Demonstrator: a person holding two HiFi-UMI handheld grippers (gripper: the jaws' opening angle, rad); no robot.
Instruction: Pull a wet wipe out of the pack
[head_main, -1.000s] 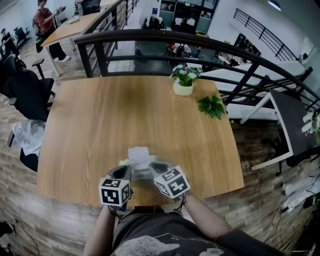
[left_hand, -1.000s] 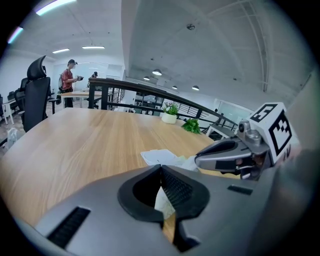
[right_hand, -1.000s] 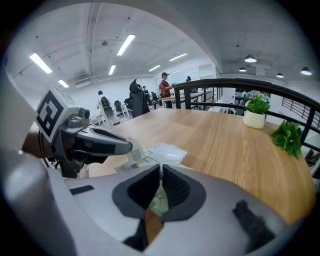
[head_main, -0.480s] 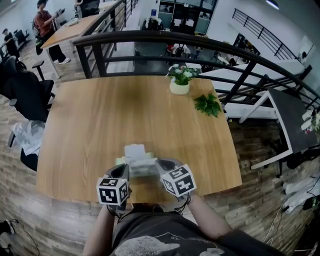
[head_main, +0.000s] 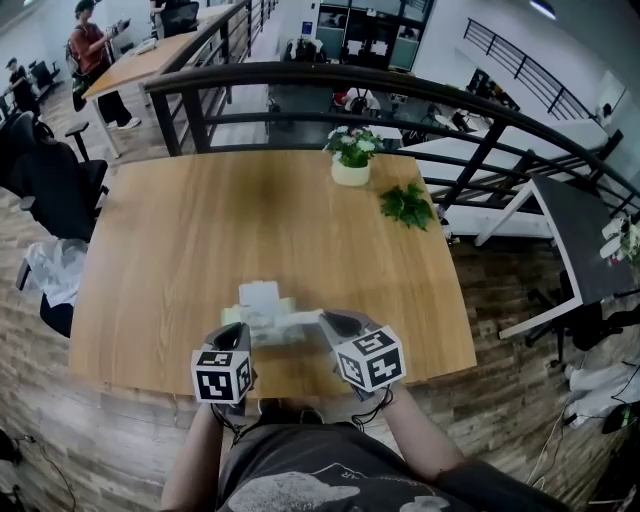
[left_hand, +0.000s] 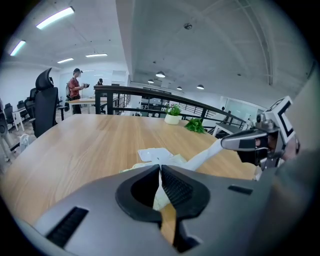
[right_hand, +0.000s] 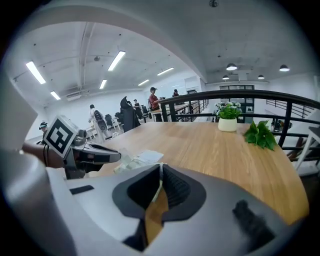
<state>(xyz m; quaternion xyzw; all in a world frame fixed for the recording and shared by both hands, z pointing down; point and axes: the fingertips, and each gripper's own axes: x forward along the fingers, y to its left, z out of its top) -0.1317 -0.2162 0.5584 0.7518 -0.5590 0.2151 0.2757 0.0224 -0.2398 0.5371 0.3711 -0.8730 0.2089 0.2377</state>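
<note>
Evidently the pale soft pack (head_main: 262, 314) is pinched as anchor by the left gripper (left_hand: 160, 169), its taut white wipe (left_hand: 205, 152) clamped by the right gripper (right_hand: 160, 169).

Wood table (head_main: 200, 230) by black railing (head_main: 300, 72), office w/ ceiling strip lights (right_hand: 35, 72).

Forearms (head_main: 196, 452) side by side and angled downward, the person holds the left gripper (head_main: 244, 338) with jaws pinched shut on the pack (head_main: 258, 305) and the right gripper (head_main: 324, 320) with jaws closed on the wet wipe (head_main: 300, 321).
</note>
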